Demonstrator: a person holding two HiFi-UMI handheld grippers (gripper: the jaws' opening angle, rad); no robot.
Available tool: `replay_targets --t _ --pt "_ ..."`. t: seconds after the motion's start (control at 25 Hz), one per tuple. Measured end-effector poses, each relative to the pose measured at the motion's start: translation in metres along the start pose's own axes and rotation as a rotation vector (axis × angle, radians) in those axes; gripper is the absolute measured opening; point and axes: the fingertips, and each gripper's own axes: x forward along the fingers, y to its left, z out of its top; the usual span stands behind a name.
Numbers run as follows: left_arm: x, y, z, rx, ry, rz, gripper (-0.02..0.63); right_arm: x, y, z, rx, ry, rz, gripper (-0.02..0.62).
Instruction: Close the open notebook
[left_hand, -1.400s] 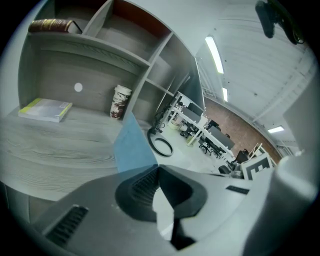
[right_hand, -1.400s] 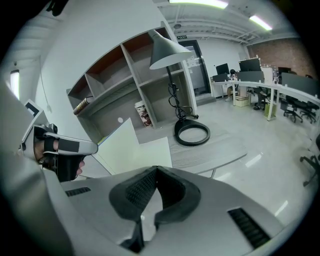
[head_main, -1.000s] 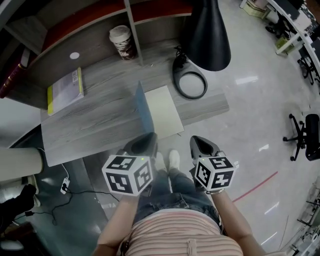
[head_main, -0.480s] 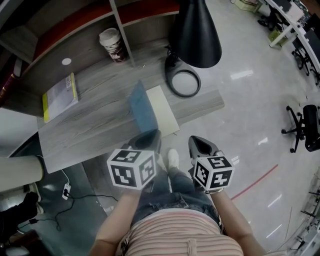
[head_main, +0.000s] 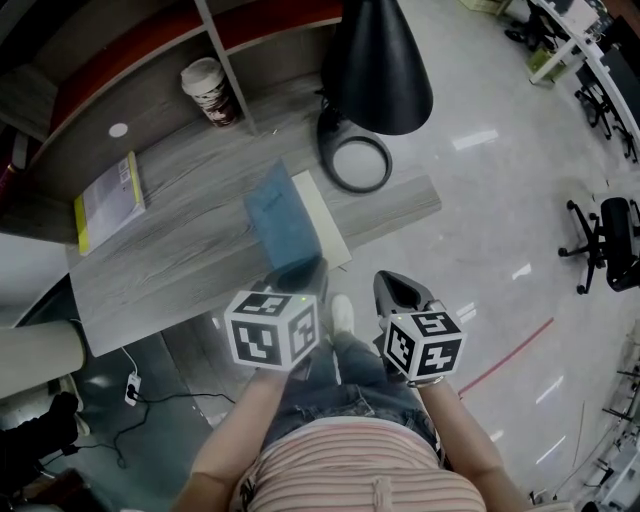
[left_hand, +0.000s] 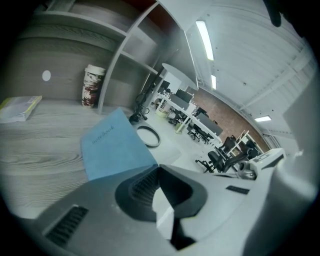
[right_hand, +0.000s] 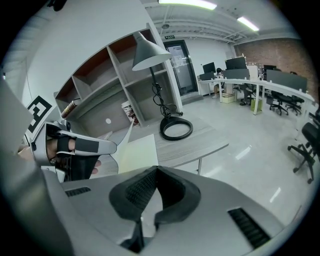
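Observation:
The notebook lies on the grey wooden desk (head_main: 170, 265) near its front edge. Its blue cover (head_main: 278, 222) leans over to the right and hides most of the cream page (head_main: 328, 232). My left gripper (head_main: 300, 277) is shut, its tips right at the cover's near edge; the left gripper view shows the blue cover (left_hand: 115, 145) just beyond the joined jaws (left_hand: 157, 167). My right gripper (head_main: 386, 285) is shut and empty, off the desk's front edge to the right of the notebook. In the right gripper view the cream page (right_hand: 140, 152) lies ahead of that gripper (right_hand: 156, 169).
A black lamp shade (head_main: 375, 65) hangs over the desk's right part, its ring base (head_main: 352, 163) behind the notebook. A paper cup (head_main: 208, 90) stands by the shelf upright. A yellow-edged booklet (head_main: 108, 200) lies at the left. Cables (head_main: 130, 385) trail on the floor.
The blue cover has swung from standing upright to leaning right over the cream page. My left gripper has moved forward and right with it. The right gripper has barely moved.

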Motion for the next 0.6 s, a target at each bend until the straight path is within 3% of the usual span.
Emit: replay_targets --t 0.6 --pt "0.043 -0.007 -0.012 0.039 0.103 -0.037 0.015 0.011 -0.010 -0.003 0.029 0.035 -0.013 0.008"
